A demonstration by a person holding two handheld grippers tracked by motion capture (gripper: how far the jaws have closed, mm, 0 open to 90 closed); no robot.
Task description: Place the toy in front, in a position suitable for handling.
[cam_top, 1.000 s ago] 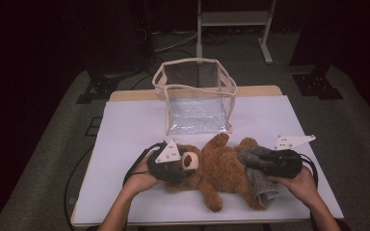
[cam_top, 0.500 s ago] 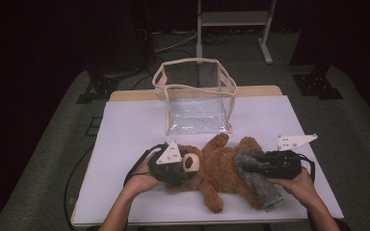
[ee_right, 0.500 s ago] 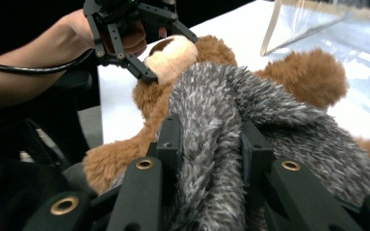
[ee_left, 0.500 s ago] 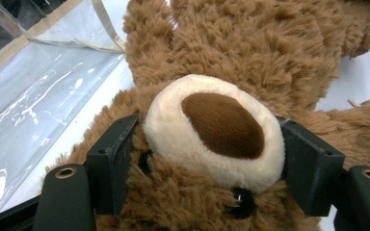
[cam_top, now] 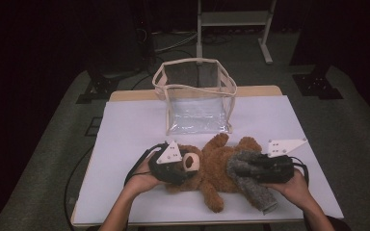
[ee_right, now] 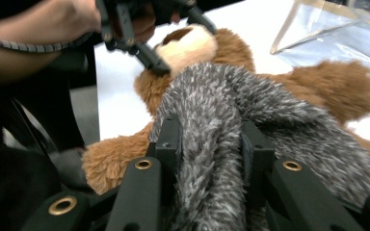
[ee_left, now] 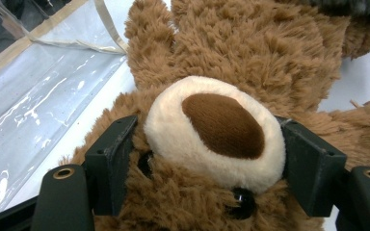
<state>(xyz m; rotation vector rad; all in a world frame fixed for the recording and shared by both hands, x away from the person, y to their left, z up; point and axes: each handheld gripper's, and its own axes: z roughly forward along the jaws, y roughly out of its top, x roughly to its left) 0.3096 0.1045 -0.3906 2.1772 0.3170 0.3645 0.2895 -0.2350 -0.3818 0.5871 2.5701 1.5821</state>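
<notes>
— Where's the bear lying, relative to the two hands?

— The brown plush teddy bear (cam_top: 217,171) lies on its back across the white table top (cam_top: 125,130), long axis running side to side: head toward the left gripper (cam_top: 176,168), legs toward the right gripper (cam_top: 255,169). Behind it, well apart, stands the clear plastic bag with beige trim (cam_top: 197,101), mouth up.

— What does each gripper have?

— The left one straddles the cream muzzle (ee_left: 212,130), a jaw on each side of the head. Its jaws have just been opening, yet the pads seem to touch the fur at both sides, so I read it as a light hold on the head. The right one is clamped on a fold of the grey fuzzy cloth (ee_right: 212,144) draped over the bear's lower body.

— So what does the coming move hinge on?

— The cloth lies from the right hand toward the head, along the bear's own axis – the right hand is nearer to it, the left only steadies.

— Any writing?

— No labels, brands or text that I can read
</notes>
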